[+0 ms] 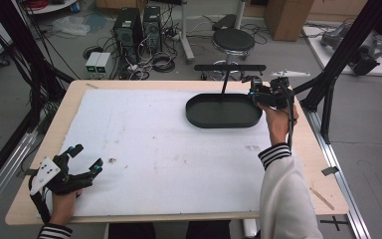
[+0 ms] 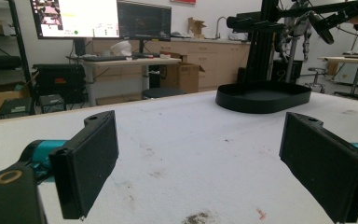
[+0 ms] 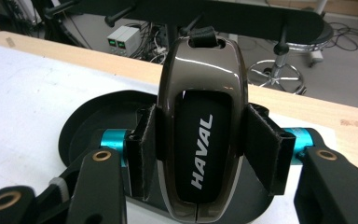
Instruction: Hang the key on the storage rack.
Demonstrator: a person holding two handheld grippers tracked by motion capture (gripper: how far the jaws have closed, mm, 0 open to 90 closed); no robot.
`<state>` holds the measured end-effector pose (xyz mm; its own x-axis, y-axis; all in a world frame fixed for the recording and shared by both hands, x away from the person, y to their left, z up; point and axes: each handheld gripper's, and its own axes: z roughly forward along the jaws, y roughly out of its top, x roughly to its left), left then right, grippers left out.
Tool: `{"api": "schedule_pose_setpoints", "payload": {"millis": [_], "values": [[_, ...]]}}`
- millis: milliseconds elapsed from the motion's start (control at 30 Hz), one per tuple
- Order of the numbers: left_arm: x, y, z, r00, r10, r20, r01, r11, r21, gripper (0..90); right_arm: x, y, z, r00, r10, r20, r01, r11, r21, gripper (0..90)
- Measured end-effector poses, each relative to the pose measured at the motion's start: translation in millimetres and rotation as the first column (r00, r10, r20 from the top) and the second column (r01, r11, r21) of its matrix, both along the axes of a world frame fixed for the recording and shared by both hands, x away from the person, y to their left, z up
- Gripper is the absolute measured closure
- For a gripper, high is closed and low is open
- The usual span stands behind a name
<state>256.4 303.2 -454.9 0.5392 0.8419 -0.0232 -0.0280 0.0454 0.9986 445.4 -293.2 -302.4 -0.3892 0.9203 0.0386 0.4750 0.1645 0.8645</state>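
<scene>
My right gripper (image 3: pixel 200 149) pinches the glossy, rigid key fob (image 3: pixel 199 126) mid-frame by its slippery flanks; my left gripper (image 2: pixel 205 163) gapes empty.

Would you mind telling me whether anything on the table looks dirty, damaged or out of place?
Only the white mat looks off: it carries dark smudges and crumbs near the left gripper. The key fob sits squarely in the right gripper above the black tray.

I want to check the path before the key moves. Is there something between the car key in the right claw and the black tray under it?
Nothing visible. The right claw grips the car key directly above the black tray, whose floor looks bare.
</scene>
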Motion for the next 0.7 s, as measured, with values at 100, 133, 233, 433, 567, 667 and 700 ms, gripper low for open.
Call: {"api": "schedule_pose_setpoints", "payload": {"millis": [100, 133, 233, 433, 567, 667, 700], "values": [[0.0, 0.1, 0.0, 1.0, 0.0, 0.0, 0.0, 1.0, 0.0, 12.1, 2.2, 1.8, 2.0, 0.9999, -0.009, 0.007, 0.009, 1.0, -0.005, 48.0], [0.0, 0.1, 0.0, 1.0, 0.0, 0.0, 0.0, 1.0, 0.0, 12.1, 2.2, 1.8, 2.0, 0.9999, -0.009, 0.007, 0.009, 1.0, -0.005, 48.0], [0.1, 0.1, 0.0, 1.0, 0.0, 0.0, 0.0, 1.0, -0.002, 12.1, 3.7, 3.6, 4.1, 0.9997, -0.013, 0.021, 0.013, 1.0, -0.003, 48.0], [0.0, 0.2, 0.0, 1.0, 0.0, 0.0, 0.0, 1.0, -0.002, 12.1, 8.1, 7.4, 4.3, 0.9991, -0.022, 0.036, 0.022, 1.0, 0.007, 48.0], [0.1, 0.2, 0.0, 1.0, -0.001, 0.0, 0.001, 1.0, -0.003, 12.1, 8.8, 8.7, 5.2, 0.9987, -0.025, 0.044, 0.025, 1.0, 0.012, 48.0], [0.1, 0.5, 0.0, 1.0, -0.001, -0.001, 0.001, 1.0, -0.003, 12.1, 9.3, 9.0, 5.9, 0.9986, -0.024, 0.048, 0.023, 1.0, 0.018, 48.0], [0.1, 0.5, 0.0, 1.0, -0.001, -0.002, 0.001, 1.0, -0.003, 12.1, 9.8, 9.2, 6.3, 0.9984, -0.024, 0.05, 0.023, 1.0, 0.02, 48.0]]}}
